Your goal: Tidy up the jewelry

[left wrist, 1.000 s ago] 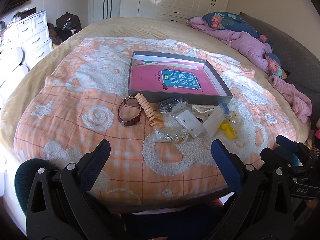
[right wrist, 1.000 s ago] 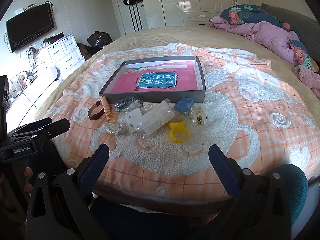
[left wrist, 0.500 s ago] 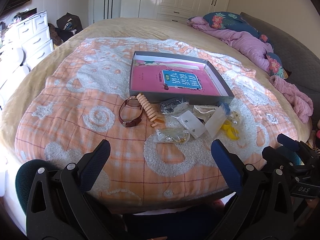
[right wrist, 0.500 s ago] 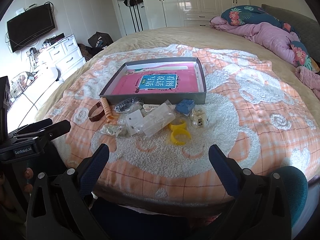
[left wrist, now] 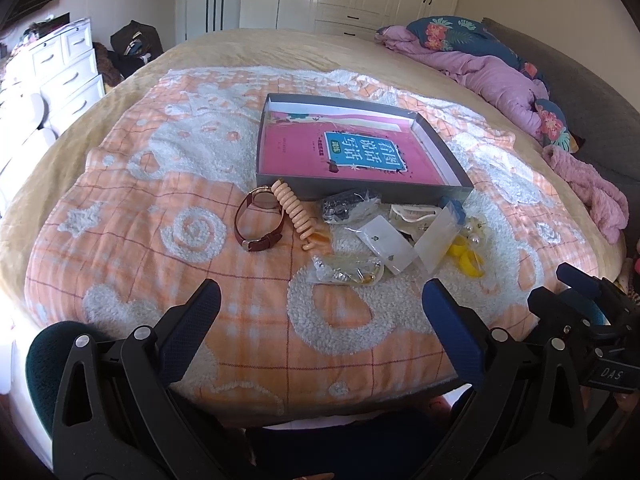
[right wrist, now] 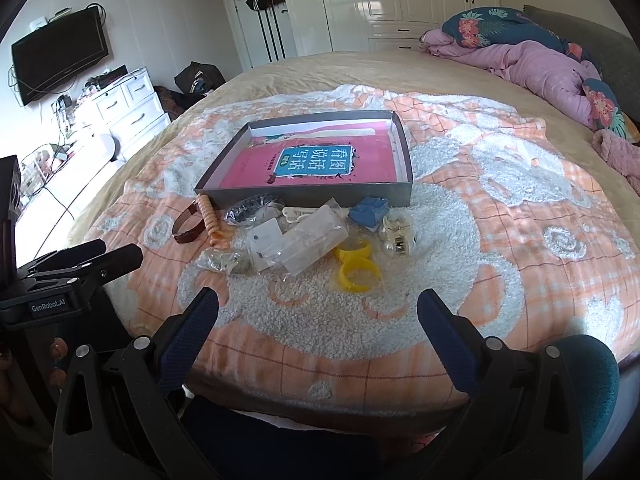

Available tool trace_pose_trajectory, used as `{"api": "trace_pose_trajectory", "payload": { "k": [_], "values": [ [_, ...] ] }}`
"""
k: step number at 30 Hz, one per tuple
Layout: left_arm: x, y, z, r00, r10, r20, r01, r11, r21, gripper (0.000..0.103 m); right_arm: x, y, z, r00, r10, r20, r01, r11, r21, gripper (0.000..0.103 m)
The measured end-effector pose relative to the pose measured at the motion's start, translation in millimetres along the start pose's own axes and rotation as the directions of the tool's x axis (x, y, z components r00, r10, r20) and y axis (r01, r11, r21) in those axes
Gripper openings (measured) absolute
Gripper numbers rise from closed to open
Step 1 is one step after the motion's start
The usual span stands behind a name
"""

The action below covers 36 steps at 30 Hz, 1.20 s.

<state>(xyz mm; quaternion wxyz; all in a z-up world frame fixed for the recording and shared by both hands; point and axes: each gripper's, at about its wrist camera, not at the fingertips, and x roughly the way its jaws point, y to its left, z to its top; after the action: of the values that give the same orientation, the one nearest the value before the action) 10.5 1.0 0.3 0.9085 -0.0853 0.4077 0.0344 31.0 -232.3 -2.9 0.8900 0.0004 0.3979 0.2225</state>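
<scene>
Both the left gripper (left wrist: 320,316) and right gripper (right wrist: 316,316) are held wide open, empty; the coiled peach band (left wrist: 294,210) is laid pointing from the gray box (left wrist: 360,191) toward the blanket's (left wrist: 160,280) near edge

The blanket (left wrist: 224,292) is fuzzy cloth, orange check with rough white tufted patches. The box (right wrist: 312,194) looks like matt grey cardboard with a glossy pink book (left wrist: 352,156) inside. The watch (left wrist: 260,220) has a shiny maroon strap, and the little bags (right wrist: 308,236) are clear crinkly plastic. The yellow rings (right wrist: 358,266) are smooth plastic.
</scene>
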Motion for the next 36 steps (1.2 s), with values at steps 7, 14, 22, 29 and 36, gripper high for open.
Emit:
{"api": "trace_pose_trajectory", "payload": {
  "k": [7,14,22,29,36],
  "values": [
    [19,5,4,0.999,-0.014,-0.031,0.013,1.000,-0.011,0.095,15,-14,5,1.000,-0.017,-0.022,0.017,1.000,0.019,0.099],
    [43,15,4,0.996,-0.042,-0.080,0.039,0.999,-0.032,0.095,32,-26,8,0.998,-0.029,-0.051,0.031,0.999,0.028,0.099],
    [72,7,2,0.983,-0.105,-0.152,0.106,0.994,-0.007,0.095,47,-46,17,0.996,-0.066,-0.065,0.069,0.997,0.043,0.099],
    [93,-2,2,0.975,-0.112,-0.192,0.117,0.993,0.015,0.094,67,-70,24,0.990,-0.105,-0.093,0.111,0.992,0.067,0.099],
    [108,-3,4,0.976,-0.092,-0.198,0.099,0.995,0.025,0.094,90,-87,33,0.986,-0.117,-0.123,0.125,0.990,0.062,0.099]
  ]
}}
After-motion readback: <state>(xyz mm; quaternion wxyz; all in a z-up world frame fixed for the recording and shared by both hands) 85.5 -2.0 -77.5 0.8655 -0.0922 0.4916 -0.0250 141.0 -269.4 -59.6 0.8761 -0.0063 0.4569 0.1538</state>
